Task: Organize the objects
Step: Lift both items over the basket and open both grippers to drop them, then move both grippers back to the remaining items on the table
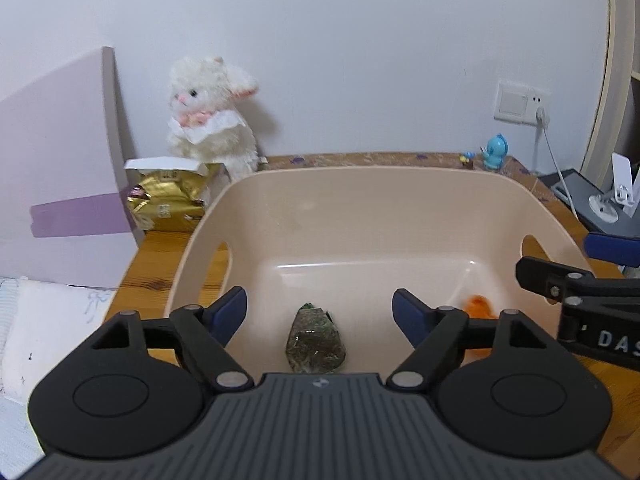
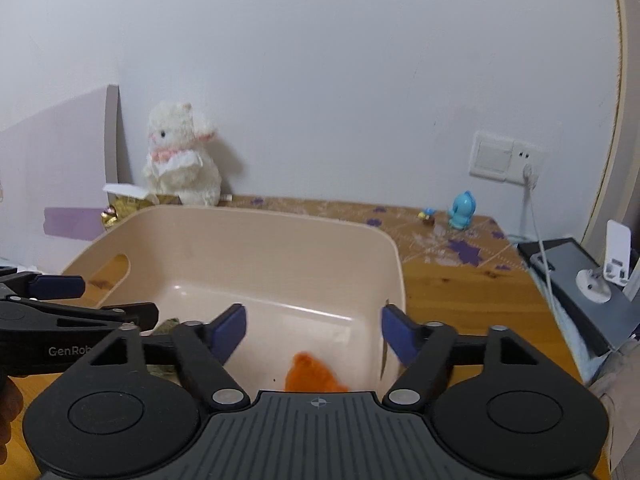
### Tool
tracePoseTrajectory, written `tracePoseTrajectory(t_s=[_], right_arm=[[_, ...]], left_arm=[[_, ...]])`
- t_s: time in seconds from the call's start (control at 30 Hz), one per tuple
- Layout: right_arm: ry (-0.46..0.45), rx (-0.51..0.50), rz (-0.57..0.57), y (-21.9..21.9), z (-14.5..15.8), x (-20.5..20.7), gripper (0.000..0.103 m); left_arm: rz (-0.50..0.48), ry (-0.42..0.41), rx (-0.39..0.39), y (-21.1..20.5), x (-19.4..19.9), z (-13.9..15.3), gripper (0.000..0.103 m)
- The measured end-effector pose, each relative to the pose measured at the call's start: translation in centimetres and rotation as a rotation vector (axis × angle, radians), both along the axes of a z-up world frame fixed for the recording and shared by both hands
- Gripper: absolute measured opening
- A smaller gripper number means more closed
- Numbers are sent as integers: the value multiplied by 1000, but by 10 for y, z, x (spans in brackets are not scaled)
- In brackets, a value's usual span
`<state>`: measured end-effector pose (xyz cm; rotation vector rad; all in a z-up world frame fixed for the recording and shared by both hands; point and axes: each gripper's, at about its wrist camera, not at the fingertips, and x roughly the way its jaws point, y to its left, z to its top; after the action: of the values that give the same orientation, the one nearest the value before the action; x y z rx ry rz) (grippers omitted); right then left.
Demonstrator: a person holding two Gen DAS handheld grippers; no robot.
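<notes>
A beige plastic tub [image 1: 360, 216] fills the middle of both views, and the two things already sorted lie on its floor. A dark green wrapped lump [image 1: 316, 340] sits low in the centre of the left wrist view. A small orange piece [image 2: 312, 376] sits low in the centre of the right wrist view. They lie apart, each straight below the tongs that look down on it, which suggests each was dropped from its own side.

The left gripper [image 1: 319, 312] hangs over the near rim with its blue pads spread wide and nothing between them. The right gripper [image 2: 313, 330] is likewise released and empty, one pad over the tub floor and the other near the tub's right wall. The two tools stand side by side, close but not touching.

The tub's walls rise well above its floor and have a cut-out handle on each side, so anything lowered in has to clear the rim first. Most of the floor is bare, so there is ample room for more.

Outside the tub, a white plush rabbit [image 1: 212, 120] and a gold foil packet [image 1: 168, 200] crowd the upper left corner of the wooden table [image 2: 460, 292]. A little blue toy [image 2: 462, 210] stands at the far right, well apart, with open tabletop around it. My guess is that those are the likely next pickups.
</notes>
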<state>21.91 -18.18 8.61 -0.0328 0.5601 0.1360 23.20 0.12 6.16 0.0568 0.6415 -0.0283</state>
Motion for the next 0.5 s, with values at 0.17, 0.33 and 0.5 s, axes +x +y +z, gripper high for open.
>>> tracePoseTrajectory(t_s=[0.17,0.33,0.5], right_arm=[[-34,18,4,-7,14,-22,94],[-49,13,6,-13,19,-46,100],[-30,22,-1,-20,16,-67,101]], left_arm=[[10,-18,3,2,-23,11,83],[22,-37,-6,5,-48,18,89],[22,-32,7,4,-71,15,90]])
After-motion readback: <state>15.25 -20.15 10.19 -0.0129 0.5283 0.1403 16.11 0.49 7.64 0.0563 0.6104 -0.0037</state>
